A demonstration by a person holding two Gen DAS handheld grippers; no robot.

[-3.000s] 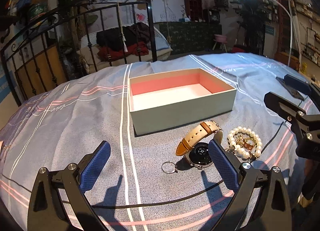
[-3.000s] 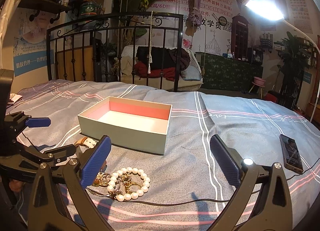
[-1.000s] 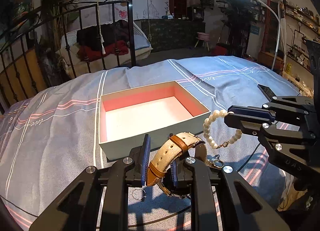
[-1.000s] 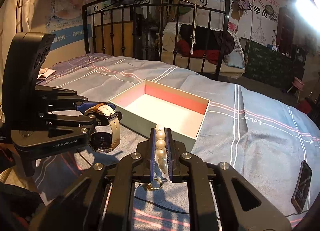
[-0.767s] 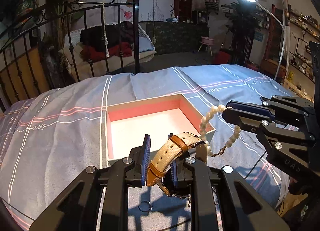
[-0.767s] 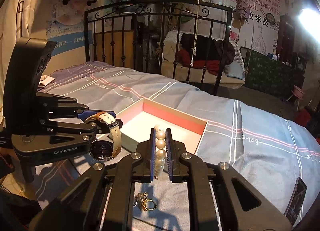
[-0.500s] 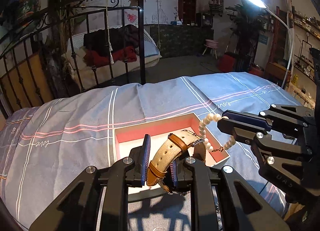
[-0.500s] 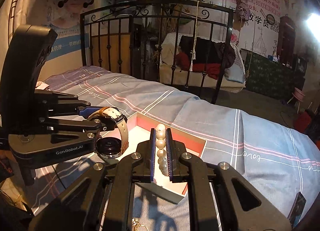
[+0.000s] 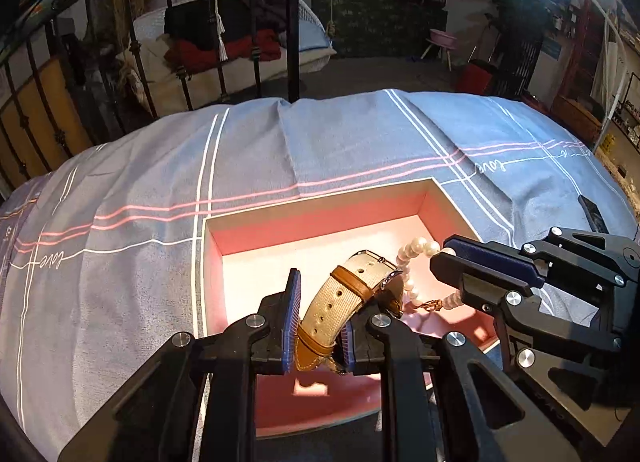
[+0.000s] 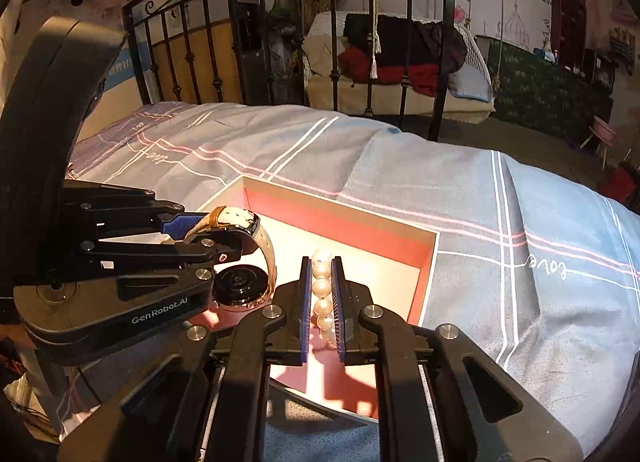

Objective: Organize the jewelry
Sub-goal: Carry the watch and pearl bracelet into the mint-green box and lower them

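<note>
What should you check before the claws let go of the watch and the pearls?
1. Left claw shut on the watch: ok.
2. Right claw shut on the pearl bracelet: ok.
3. Both pieces hang over the open box, inside its walls: ok.
4. Box floor under them free of other things: ok where visible.
5. Bracelet's gold charm clear of the watch: cannot tell, they look close.
6. Height above the box floor low enough for a gentle drop: cannot tell.

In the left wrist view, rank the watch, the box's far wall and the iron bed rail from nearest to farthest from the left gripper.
1. Watch: clamped in the left gripper.
2. Box's far wall: just ahead, beyond the watch.
3. Iron bed rail: farthest, past the bed's end.
</note>
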